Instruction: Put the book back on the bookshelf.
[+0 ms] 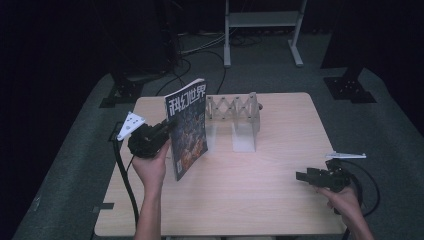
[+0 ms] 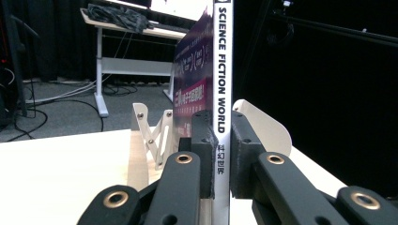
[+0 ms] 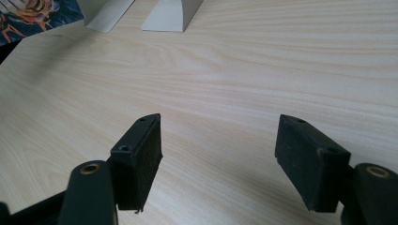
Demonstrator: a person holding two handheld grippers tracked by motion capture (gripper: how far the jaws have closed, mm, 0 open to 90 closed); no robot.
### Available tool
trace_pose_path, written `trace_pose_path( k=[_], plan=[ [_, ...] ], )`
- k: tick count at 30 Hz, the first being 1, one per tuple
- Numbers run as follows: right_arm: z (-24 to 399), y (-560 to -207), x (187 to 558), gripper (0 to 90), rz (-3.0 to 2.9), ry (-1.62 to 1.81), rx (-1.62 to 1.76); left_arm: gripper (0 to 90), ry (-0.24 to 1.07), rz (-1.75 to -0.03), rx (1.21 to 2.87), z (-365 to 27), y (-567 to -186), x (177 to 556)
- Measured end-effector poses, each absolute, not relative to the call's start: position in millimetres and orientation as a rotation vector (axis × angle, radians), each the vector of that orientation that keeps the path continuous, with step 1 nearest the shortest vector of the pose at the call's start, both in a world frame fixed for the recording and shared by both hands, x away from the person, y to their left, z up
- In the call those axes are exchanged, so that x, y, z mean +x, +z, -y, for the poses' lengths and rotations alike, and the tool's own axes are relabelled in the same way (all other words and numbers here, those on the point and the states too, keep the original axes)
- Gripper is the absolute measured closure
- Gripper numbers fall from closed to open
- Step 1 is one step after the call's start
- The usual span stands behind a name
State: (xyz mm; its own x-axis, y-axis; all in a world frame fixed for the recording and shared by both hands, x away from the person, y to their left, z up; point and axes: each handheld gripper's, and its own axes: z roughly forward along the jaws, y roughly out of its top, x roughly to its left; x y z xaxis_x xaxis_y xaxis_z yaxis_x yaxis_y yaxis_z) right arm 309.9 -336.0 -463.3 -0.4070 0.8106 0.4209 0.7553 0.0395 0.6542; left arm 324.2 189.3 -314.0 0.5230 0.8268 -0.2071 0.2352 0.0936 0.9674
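High view: left gripper (image 1: 167, 131) clamped on spine of dark-covered science fiction magazine (image 1: 187, 130), held upright above left part of pale wooden table (image 1: 250, 200), just beside white accordion-style rack (image 1: 234, 112). Left gripper view: pads (image 2: 202, 150) pressed on white spine. Right gripper (image 1: 302, 176) low over table's right edge, jaws spread apart, nothing between, well apart from magazine.

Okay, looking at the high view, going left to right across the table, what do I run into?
Left black tool shut on the magazine's spine → upright dark-covered science fiction magazine → pale wooden folding rack → right black tool, jaws open and empty.
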Motion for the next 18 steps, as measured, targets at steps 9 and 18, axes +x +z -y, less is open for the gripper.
trace_pose_path(
  k=[9,18],
  plan=[
    [340,-466,309,29.9,-2.215,1.291,1.683,82.7,0.615,-0.981,1.433,-185,-307,333],
    [342,-467,308,29.8,-2.215,1.279,1.689,82.7,0.649,-0.988,1.421,-181,-303,343]
  ],
)
